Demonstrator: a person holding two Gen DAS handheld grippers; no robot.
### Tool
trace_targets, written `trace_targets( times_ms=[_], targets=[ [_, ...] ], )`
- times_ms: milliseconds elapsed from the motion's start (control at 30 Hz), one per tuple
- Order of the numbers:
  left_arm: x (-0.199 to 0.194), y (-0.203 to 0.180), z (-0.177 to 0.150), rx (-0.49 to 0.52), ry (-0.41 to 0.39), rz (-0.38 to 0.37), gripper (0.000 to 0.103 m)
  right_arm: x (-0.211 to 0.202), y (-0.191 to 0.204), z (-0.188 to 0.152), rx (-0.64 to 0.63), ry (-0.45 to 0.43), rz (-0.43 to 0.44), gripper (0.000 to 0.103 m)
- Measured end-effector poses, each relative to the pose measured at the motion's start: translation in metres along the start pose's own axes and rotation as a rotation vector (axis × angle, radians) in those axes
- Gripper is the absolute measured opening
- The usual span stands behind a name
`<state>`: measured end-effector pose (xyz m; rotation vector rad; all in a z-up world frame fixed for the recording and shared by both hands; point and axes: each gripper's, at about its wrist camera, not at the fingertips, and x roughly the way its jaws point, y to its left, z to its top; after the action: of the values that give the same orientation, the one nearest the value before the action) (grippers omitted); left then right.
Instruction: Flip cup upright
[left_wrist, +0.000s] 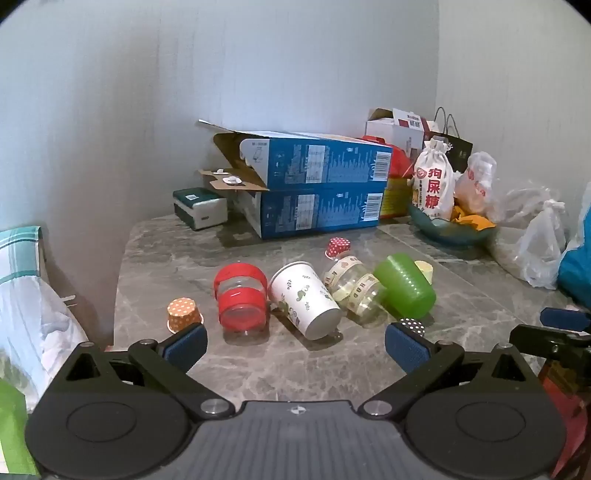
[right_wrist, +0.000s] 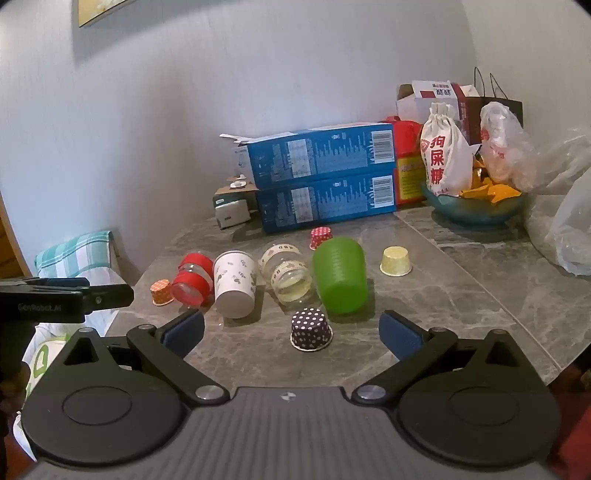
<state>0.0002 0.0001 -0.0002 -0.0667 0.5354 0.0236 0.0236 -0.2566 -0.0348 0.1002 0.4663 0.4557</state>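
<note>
Several cups lie on their sides in a row on the grey marble table (left_wrist: 258, 369): a clear cup with red bands (left_wrist: 241, 299) (right_wrist: 192, 279), a white printed paper cup (left_wrist: 304, 304) (right_wrist: 235, 284), a clear taped jar (left_wrist: 356, 291) (right_wrist: 286, 271) and a green plastic cup (left_wrist: 404, 285) (right_wrist: 340, 275). Small paper cups stand upside down: orange (left_wrist: 183, 314) (right_wrist: 161, 291), red (left_wrist: 337, 246) (right_wrist: 320, 237), yellow (right_wrist: 396, 261) and purple dotted (right_wrist: 311, 328). My left gripper (left_wrist: 295, 345) is open and empty in front of the row. My right gripper (right_wrist: 291, 334) is open, its jaws on either side of the purple dotted cup.
Two stacked blue boxes (left_wrist: 314, 188) (right_wrist: 321, 173) stand behind the cups. A teal bowl (right_wrist: 476, 208) with a white pouch (right_wrist: 445, 147) and plastic bags (left_wrist: 539, 251) fill the back right. The table's left edge drops to bedding (left_wrist: 22, 302).
</note>
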Motion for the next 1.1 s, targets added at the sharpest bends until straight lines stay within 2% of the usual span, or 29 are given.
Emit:
trace_targets(
  times_ms=[167, 200, 367, 1100],
  targets=[
    [-0.001, 0.007, -0.002, -0.001, -0.014, -0.009, 0.103, -0.007, -0.002, -0.004, 0.003, -0.03, 0.012, 0.102],
    [-0.001, 0.009, -0.003, -0.003, -0.013, -0.013, 0.103, -0.003, -0.003, -0.001, 0.007, 0.001, 0.008, 0.102],
    [-0.003, 0.006, -0.002, -0.012, 0.0, -0.009, 0.103, -0.001, 0.0, 0.002, -0.014, 0.016, -0.005, 0.102],
    [0.0, -0.007, -0.004, 0.015, 0.034, -0.014, 0.103, -0.009, -0.004, 0.001, 0.021, -0.013, -0.003, 0.102]
  ],
)
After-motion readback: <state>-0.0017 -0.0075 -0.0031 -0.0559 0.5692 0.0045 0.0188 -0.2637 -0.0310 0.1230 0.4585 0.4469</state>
